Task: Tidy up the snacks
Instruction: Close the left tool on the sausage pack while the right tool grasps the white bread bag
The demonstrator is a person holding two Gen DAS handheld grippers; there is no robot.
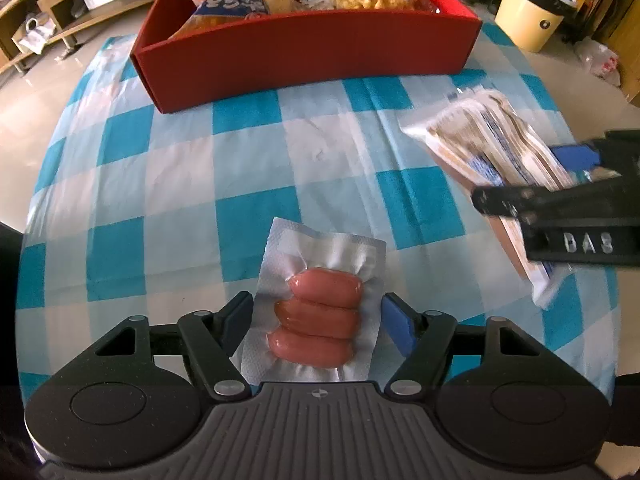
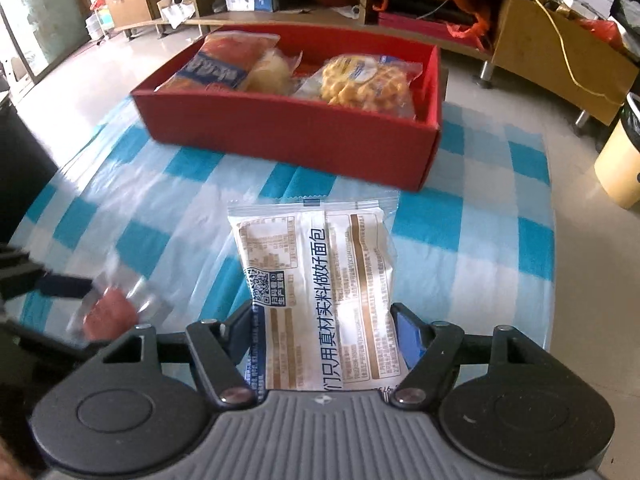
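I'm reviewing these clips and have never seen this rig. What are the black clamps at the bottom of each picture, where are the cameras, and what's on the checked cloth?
No robot here: a person holds a two-finger gripper in each hand, and each carries a fisheye camera looking along its fingers. The left camera shows the left gripper straddling a vacuum-packed sausage pack on the blue-checked tablecloth; whether it is already gripped is unclear. The right camera shows the right gripper clamped on a white bread packet, lifted off the cloth. Behind stands a red box already holding several bagged snacks.
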